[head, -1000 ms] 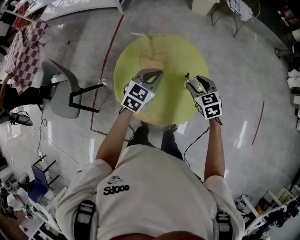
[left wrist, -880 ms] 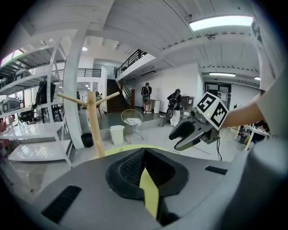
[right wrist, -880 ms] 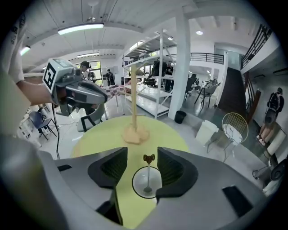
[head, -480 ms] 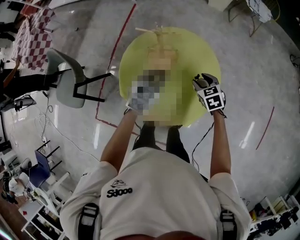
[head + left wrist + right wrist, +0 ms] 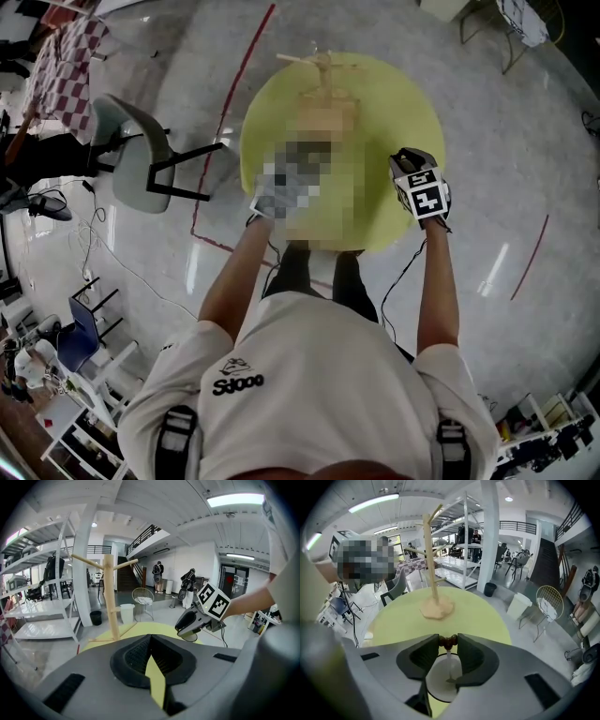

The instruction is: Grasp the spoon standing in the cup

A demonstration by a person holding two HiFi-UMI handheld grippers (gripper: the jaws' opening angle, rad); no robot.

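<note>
A white cup (image 5: 436,682) stands on the round yellow table (image 5: 375,112), right below my right gripper (image 5: 448,641). A spoon (image 5: 448,659) stands in the cup, pale in the handle with a brown knob on top. The right jaws are closing and both tips touch that knob. In the head view the right gripper (image 5: 410,165) hangs over the table's right edge and hides the cup. My left gripper (image 5: 149,638) is held over the table's near left with its tips together and nothing between them. A mosaic patch covers it in the head view.
A wooden mug tree (image 5: 433,573) stands on the far side of the table (image 5: 101,641), its base (image 5: 322,120) near the middle. A grey chair (image 5: 141,164) and a red floor line (image 5: 225,122) lie left of the table. White shelving (image 5: 28,592) stands beyond.
The right jaws, wide around the cup a second ago, have drawn in over it. Both grippers keep their places at the table; the head view has shifted slightly.
</note>
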